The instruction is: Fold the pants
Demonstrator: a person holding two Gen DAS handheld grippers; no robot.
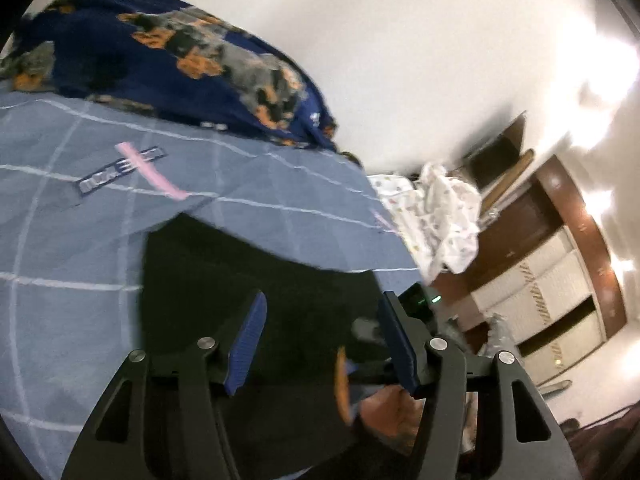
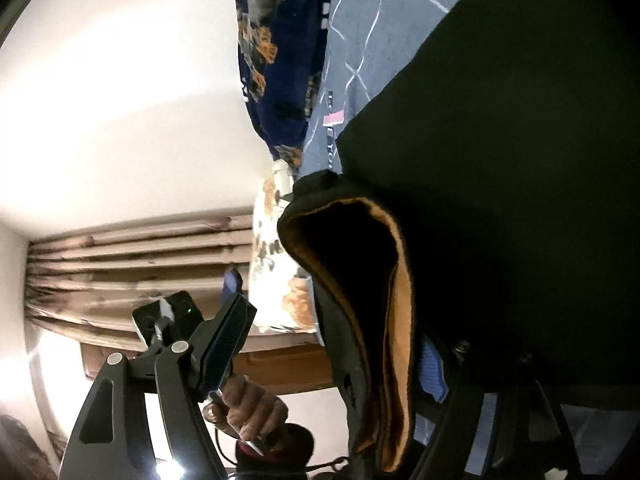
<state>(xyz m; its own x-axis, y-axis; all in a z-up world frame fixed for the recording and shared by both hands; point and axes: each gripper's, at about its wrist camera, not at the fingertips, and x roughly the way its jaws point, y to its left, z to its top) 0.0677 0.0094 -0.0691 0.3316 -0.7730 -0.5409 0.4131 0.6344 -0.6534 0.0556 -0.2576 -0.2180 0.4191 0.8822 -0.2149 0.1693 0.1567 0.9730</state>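
Pants (image 1: 248, 280), black with a tan lining, lie on the bed (image 1: 60, 280) over the blue checked cover, near its edge. From my left wrist view the left tool (image 1: 320, 344) stands spread, its blue pads apart over the dark cloth with nothing pinched between them. From my right wrist view the right tool (image 2: 336, 344) is also released: one pad is clear at the left, the other sits mostly hidden behind the cloth at the right, and the waistband (image 2: 376, 280) with its tan inside stands up in the gap, not squeezed as far as I can tell. A hand (image 2: 248, 404) holding the other tool shows below. A patterned dark blue blanket (image 1: 168, 52) sits bunched at the far side of the bed, well apart from the pants.

Step, as I judge it: a fold has just been laid down and both tools have let go. The waistband end looks bunched rather than flat, so the fold is not tidy yet.

Next move calls for backing both tools clear of the cloth without dragging it, then picking a fresh edge for the following fold. Risk: the right tool's hidden pad may snag the waistband on the way out.
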